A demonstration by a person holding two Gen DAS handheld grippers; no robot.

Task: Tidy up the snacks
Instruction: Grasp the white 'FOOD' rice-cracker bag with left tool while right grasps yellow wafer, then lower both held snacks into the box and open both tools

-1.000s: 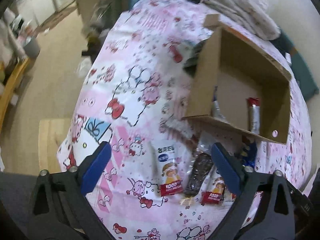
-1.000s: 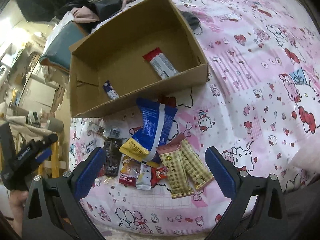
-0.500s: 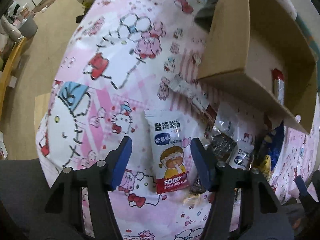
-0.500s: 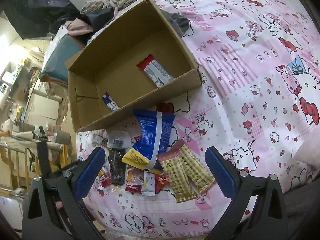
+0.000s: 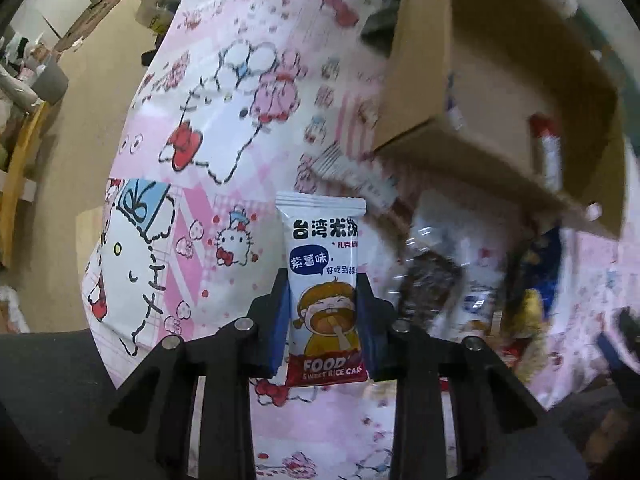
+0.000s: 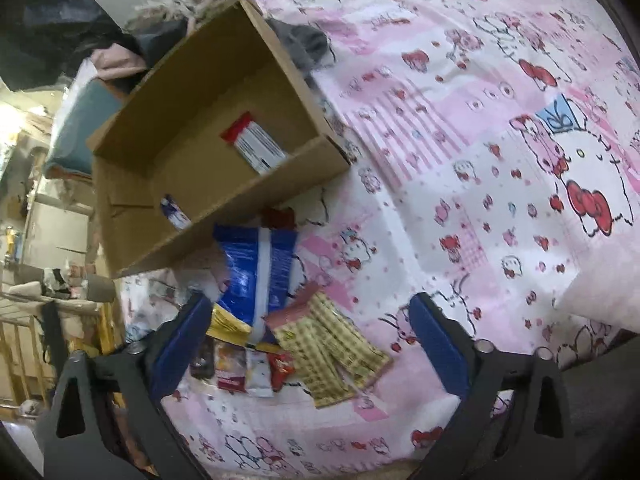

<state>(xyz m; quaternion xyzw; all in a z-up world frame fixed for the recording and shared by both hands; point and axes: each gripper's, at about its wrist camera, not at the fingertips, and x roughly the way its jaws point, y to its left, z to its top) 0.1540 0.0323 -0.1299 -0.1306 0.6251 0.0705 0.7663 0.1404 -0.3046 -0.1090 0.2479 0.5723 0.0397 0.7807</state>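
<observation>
My left gripper (image 5: 322,320) is shut on a white sweet rice cake packet (image 5: 325,276) and holds it above the pink bedsheet. An open cardboard box (image 5: 496,92) lies ahead to the right, with a red-and-silver packet (image 5: 546,148) inside. In the right wrist view the same box (image 6: 208,144) holds that red-and-silver packet (image 6: 256,144) and a small blue packet (image 6: 174,216). My right gripper (image 6: 308,336) is open above a pile of snacks: a blue bag (image 6: 260,268), yellow checked packets (image 6: 332,348) and small red-and-white packets (image 6: 248,368).
A pink cartoon-print sheet (image 6: 480,160) covers the bed. A dark grey cloth (image 6: 308,46) lies behind the box. Bedding and clothes (image 6: 120,52) pile at the far end. The floor (image 5: 80,120) drops off at the left bed edge. More snacks (image 5: 432,284) lie right of my left gripper.
My left gripper closed on the rice cake packet and lifted it off the sheet. My right gripper moved lower and closer over the snack pile, still open.
</observation>
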